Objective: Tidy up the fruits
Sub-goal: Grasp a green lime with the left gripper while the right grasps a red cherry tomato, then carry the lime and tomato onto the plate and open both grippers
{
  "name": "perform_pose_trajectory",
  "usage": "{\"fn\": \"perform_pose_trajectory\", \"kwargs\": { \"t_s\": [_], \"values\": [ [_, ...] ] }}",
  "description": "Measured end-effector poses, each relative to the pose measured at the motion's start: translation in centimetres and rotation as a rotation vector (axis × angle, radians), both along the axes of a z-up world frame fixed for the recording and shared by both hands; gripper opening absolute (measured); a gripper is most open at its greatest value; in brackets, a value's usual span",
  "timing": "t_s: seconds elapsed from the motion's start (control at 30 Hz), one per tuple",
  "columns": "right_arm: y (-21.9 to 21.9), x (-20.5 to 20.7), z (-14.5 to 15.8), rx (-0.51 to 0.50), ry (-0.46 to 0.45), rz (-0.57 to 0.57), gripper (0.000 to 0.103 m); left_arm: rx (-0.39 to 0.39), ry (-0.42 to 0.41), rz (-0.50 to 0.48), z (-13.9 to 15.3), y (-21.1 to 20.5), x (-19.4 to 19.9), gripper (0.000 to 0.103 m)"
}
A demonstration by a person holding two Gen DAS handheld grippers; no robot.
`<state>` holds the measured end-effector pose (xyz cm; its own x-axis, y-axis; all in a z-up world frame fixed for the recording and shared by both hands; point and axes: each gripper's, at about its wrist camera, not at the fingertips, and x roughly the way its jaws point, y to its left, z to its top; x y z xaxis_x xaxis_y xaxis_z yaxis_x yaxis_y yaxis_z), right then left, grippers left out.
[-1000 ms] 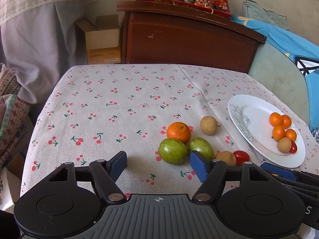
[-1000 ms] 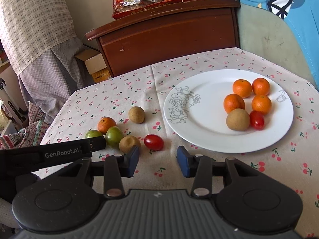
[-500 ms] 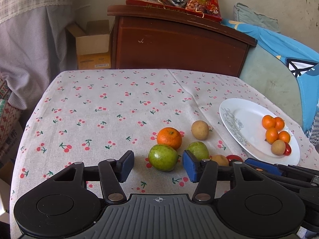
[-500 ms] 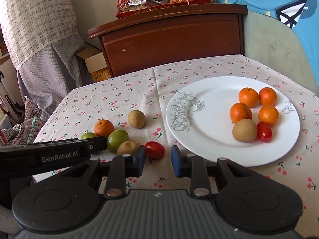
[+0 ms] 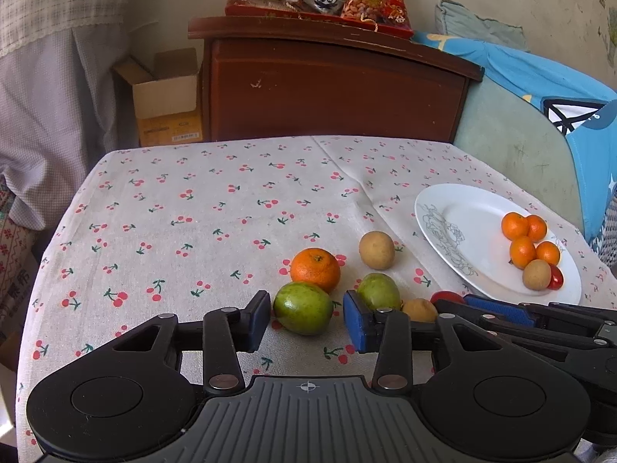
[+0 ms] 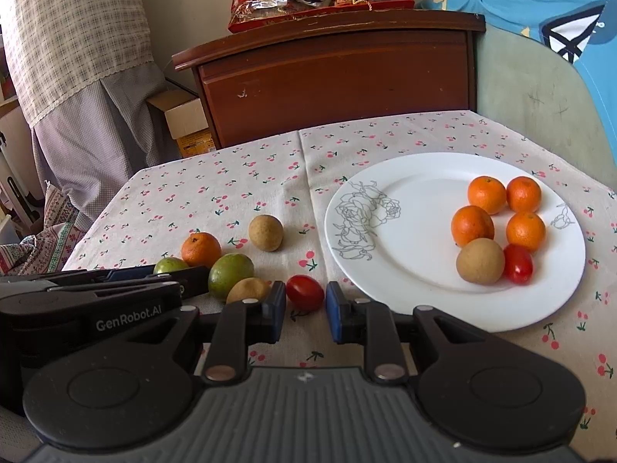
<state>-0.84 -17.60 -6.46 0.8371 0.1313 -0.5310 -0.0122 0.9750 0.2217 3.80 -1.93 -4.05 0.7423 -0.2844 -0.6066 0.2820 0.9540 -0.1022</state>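
Note:
On the cherry-print tablecloth lie a green fruit (image 5: 302, 306), a mandarin (image 5: 315, 270), a second green fruit (image 5: 378, 291), two brown round fruits (image 5: 376, 250) and a cherry tomato (image 6: 304, 291). My left gripper (image 5: 306, 310) straddles the nearer green fruit. Its jaws are closing, the left pad almost at the skin and a gap showing at the right pad. My right gripper (image 6: 305, 303) has its jaws closing on the cherry tomato, which rests on the cloth, and both pads touch it. The white plate (image 6: 405, 270) holds several mandarins, a brown fruit and a cherry tomato.
A dark wooden cabinet (image 6: 339, 77) with snack bags on top stands behind the table. A cardboard box (image 5: 166, 96) sits on the floor to its left. A blue cloth (image 6: 559, 19) drapes over a seat on the right. The two grippers sit side by side, close together.
Both pairs of jaws have narrowed. The left ones came in around the green fruit and the right ones came in onto the cherry tomato. Both views tipped slightly.

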Motion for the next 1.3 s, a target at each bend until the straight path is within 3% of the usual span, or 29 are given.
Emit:
{"fn": "perform_pose_trajectory", "kwargs": {
  "t_s": [0.07, 0.83, 1.3],
  "values": [
    [0.0, 0.0, 0.0, 0.001, 0.001, 0.0, 0.021, -0.002, 0.001, -0.004, 0.0, -0.1, 0.0, 0.03],
    [0.3, -2.3, 1.9, -0.025, -0.022, -0.002, 0.019, -0.026, 0.027, -0.004, 1.4, 0.3, -1.7, 0.03],
    [-1.4, -3.8, 3.9, -0.01, -0.074, -0.047, 0.019, -0.046, -0.007, -0.031, 3.2, -0.6, -2.8, 0.03]
  ]
}}
